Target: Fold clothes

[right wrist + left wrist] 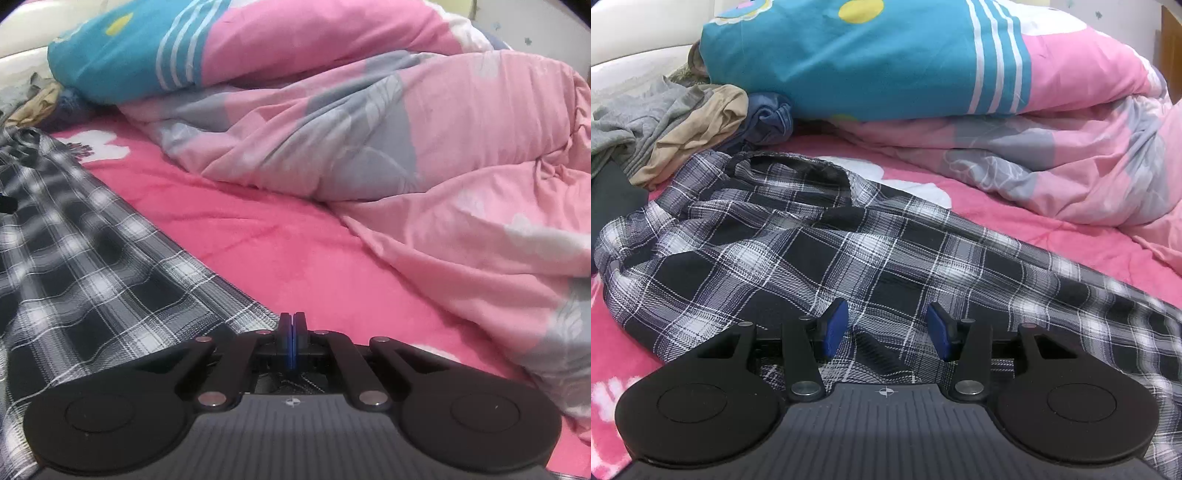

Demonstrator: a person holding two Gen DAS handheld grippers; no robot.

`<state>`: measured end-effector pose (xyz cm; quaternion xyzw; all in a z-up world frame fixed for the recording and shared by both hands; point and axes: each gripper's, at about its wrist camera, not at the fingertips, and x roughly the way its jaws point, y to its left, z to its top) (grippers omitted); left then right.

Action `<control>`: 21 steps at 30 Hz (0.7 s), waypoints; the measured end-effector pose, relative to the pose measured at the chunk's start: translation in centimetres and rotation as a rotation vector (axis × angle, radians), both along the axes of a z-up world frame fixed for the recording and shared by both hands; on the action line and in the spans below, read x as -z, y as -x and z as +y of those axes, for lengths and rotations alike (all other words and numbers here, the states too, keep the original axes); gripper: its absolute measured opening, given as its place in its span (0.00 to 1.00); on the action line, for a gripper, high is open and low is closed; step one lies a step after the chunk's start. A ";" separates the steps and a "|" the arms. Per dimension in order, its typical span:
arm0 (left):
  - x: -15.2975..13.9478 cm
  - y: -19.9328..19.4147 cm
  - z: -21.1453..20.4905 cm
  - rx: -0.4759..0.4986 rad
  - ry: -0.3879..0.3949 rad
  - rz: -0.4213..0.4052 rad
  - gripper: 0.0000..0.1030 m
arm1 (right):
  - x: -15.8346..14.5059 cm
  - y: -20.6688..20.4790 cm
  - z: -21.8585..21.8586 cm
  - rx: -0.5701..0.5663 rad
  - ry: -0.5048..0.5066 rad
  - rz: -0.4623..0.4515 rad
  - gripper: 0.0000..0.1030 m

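A black, grey and white plaid garment (820,251) lies crumpled across the pink bed sheet (1052,236), its dark gathered band at the far end. My left gripper (886,328) hovers low over its near part, blue pads (834,328) apart with only loose cloth beneath them. In the right wrist view the plaid garment (85,266) runs in a taut straight edge down to my right gripper (292,332). Its jaws are pressed together at that edge, and plaid cloth shows under the fingers.
A bulky pink and grey duvet (424,155) fills the right and back of the bed, with a teal striped cover (871,59) on top. A heap of grey, tan and blue clothes (683,125) lies at the back left. Bare pink sheet (288,251) lies between garment and duvet.
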<state>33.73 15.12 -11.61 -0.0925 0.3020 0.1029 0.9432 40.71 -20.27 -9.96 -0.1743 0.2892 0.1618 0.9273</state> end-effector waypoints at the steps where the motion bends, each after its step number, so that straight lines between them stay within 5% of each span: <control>1: 0.0 0.0 0.0 0.000 0.000 0.000 0.45 | 0.0 -0.1 0.0 -0.001 0.001 -0.003 0.00; 7: 0.1 -0.1 -0.2 0.001 -0.010 0.000 0.45 | 1.7 -2.1 0.0 0.016 0.026 0.024 0.00; 13: -0.1 0.1 -0.4 0.004 -0.004 -0.011 0.46 | -2.1 -3.1 -6.8 0.188 -0.348 0.092 0.00; 16: -1.5 1.2 -0.6 0.004 -0.016 -0.070 0.46 | -6.4 0.6 -12.5 0.258 -0.469 0.056 0.01; 21: -5.9 2.7 -4.1 0.095 -0.041 -0.153 0.46 | -12.1 10.2 -17.5 0.228 -0.383 0.013 0.01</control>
